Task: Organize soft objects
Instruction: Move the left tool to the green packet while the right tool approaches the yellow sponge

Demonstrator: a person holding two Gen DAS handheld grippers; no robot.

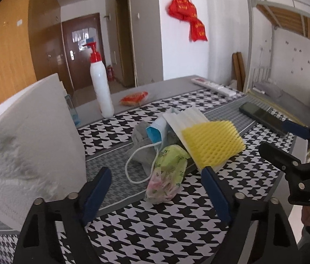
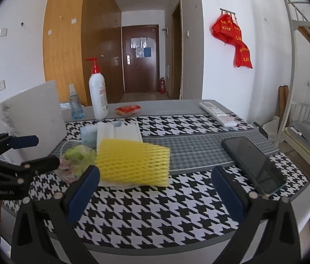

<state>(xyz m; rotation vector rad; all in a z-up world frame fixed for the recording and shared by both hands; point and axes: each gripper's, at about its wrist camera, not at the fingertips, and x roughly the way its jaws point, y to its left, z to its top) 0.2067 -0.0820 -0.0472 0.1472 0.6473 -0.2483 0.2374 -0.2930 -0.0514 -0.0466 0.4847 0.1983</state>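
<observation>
Soft odds and ends sit heaped in the middle of the houndstooth tablecloth (image 1: pixel 166 231). Topmost is a yellow foam net sleeve (image 1: pixel 213 144), lying on a white pleated mask (image 1: pixel 186 115); under them are a blue mask (image 1: pixel 155 133) with its white ear loop (image 1: pixel 133 171) spilling out toward 7 o'clock, a grey cloth (image 1: pixel 140 145), and a green tissue pack (image 1: pixel 169 171) at the near edge of the pile.

All of it looks light and limp, I'd judge. The foam net should squash and spring back, so a pinch across one edge would do — no need for force. The tissue pack's wrapper looks slick; taking it across its narrow middle seems safest. The masks are floppy and may drag their neighbours up by the loops, so lifting from the top layer first would make sense.

The left gripper (image 1: pixel 156 194) stands wide with nothing between its blue pads, just short of the tissue pack. The right gripper (image 2: pixel 156 189) is likewise spread and empty, with the foam net at its 11 o'clock.

Farther out, at 10 o'clock from the pile in the left wrist view, stands a white foam board (image 1: pixel 34 136); a pump bottle (image 1: pixel 101 88) rises at 11, and a dark phone (image 1: pixel 262 115) lies at 2 — none of them soft.
</observation>
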